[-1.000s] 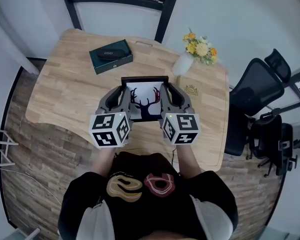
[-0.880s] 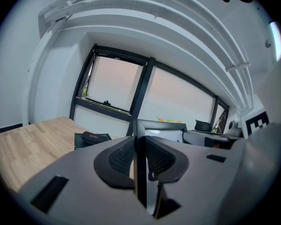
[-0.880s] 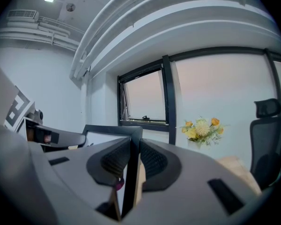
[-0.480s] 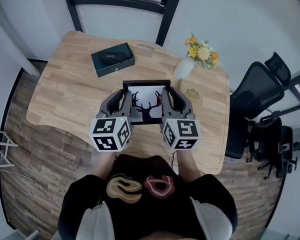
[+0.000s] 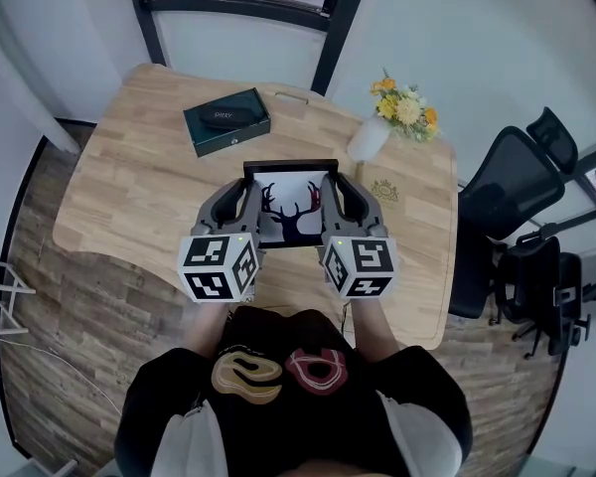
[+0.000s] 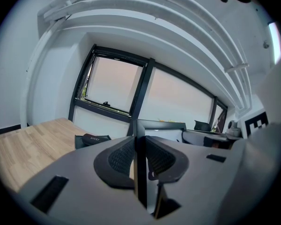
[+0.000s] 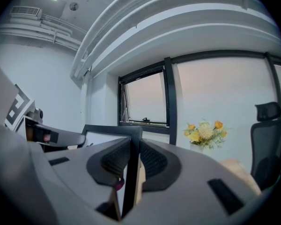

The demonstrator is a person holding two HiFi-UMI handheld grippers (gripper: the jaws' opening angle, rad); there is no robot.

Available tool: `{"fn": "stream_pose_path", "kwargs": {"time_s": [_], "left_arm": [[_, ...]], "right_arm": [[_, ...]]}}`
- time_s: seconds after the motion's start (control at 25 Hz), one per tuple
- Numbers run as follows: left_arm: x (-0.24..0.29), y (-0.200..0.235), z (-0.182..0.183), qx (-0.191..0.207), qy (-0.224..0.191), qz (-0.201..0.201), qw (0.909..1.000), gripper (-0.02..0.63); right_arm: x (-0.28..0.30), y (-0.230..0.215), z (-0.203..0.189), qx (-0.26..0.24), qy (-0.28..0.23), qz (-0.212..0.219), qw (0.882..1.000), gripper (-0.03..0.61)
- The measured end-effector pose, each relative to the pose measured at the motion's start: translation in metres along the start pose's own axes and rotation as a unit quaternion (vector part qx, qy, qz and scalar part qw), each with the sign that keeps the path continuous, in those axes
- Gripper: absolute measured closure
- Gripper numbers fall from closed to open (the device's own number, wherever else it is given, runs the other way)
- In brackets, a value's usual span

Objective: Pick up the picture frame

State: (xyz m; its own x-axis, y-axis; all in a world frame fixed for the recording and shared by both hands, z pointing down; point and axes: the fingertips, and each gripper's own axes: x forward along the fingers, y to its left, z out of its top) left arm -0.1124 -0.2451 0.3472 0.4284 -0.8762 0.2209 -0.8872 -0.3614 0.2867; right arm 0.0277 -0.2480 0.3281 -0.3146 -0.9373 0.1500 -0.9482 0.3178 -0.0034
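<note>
A black picture frame (image 5: 289, 210) with a deer-antler print hangs above the wooden table (image 5: 129, 187), held level between both grippers. My left gripper (image 5: 246, 199) is shut on the frame's left edge (image 6: 139, 168), which runs edge-on between its ribbed pads (image 6: 121, 157). The right gripper (image 5: 329, 198) is shut on the right edge (image 7: 130, 172), clamped between its pads (image 7: 152, 162). The marker cubes sit nearest my body and hide the frame's lower corners in the head view.
A dark green box (image 5: 226, 120) with a black case on it lies at the table's back left. A white vase of yellow flowers (image 5: 389, 117) stands at the back right. An office chair (image 5: 502, 207) is off the table's right edge. A window is behind.
The grippers and the frame have barely moved. The table and its objects have shifted slightly in the head view, as from a small head motion.
</note>
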Motion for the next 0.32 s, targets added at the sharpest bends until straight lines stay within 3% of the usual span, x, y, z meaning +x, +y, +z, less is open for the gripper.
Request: {"fn": "stream_pose_path", "kwargs": {"time_s": [0.32], "left_arm": [[0.003, 0.0018, 0.0024, 0.004, -0.002, -0.006, 1.0, 0.531]], "right_arm": [[0.002, 0.0007, 0.0023, -0.003, -0.005, -0.006, 1.0, 0.505]]}}
